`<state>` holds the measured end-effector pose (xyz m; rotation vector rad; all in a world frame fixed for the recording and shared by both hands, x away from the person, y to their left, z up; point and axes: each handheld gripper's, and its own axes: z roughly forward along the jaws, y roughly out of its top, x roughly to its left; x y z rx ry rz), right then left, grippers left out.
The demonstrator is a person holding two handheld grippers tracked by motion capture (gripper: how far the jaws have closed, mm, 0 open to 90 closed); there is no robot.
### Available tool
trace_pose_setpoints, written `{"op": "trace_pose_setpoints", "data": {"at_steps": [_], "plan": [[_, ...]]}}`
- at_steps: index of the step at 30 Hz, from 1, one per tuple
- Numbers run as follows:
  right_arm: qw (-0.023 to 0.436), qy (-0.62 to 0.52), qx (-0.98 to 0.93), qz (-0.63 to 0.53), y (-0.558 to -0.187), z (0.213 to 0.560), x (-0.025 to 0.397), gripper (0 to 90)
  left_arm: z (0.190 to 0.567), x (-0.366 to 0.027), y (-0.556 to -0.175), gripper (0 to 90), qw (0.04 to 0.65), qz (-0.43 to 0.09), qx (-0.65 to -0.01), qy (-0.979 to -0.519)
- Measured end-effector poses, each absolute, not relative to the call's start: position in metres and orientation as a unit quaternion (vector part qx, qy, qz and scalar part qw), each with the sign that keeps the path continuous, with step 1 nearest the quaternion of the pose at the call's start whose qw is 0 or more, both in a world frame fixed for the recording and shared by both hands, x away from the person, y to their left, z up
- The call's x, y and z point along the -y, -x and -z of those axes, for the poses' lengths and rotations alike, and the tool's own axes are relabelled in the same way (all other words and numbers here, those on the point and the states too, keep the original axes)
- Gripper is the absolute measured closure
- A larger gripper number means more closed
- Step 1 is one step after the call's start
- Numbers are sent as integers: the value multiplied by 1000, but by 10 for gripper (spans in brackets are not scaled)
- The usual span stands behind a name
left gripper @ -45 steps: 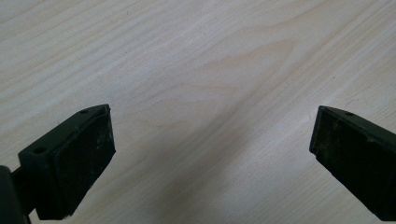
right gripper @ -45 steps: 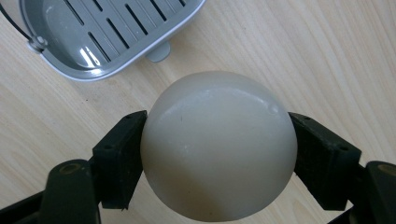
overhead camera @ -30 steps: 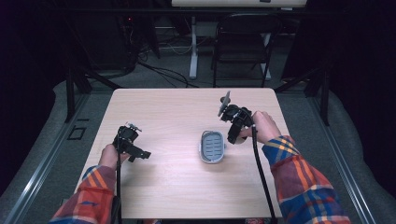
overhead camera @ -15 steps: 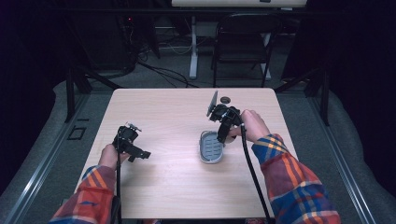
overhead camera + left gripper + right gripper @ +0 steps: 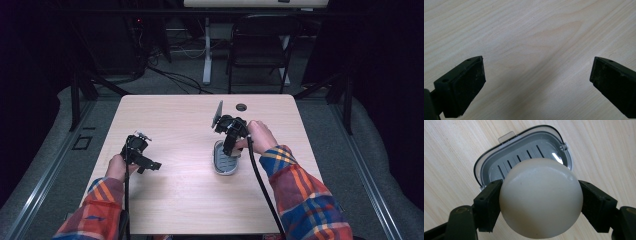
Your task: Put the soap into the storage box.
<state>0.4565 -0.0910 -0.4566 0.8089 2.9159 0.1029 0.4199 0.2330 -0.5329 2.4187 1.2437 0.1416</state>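
A rounded soap bar [image 5: 541,200] is clamped in the right gripper [image 5: 541,202] above the open soap dish [image 5: 489,162]. It should probably be centred over the slotted tray before release. The left gripper [image 5: 536,82] is held open over the bare table [image 5: 529,30].

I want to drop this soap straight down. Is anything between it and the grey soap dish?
Nothing visible. The right gripper holds the soap above the open dish, whose slotted tray is bare.
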Motion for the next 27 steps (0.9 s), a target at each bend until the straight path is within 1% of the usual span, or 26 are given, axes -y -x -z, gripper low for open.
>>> {"op": "trace_pose_setpoints", "data": {"at_steps": [9, 27], "plan": [[48, -259, -964, -27, -459, 471, 81, 243, 533, -233, -420, 0, 208, -53, -447, -868], [32, -247, -968, -25, -457, 498, 83, 242, 533, -233, -420, 1, 206, -51, -446, -870]]}}
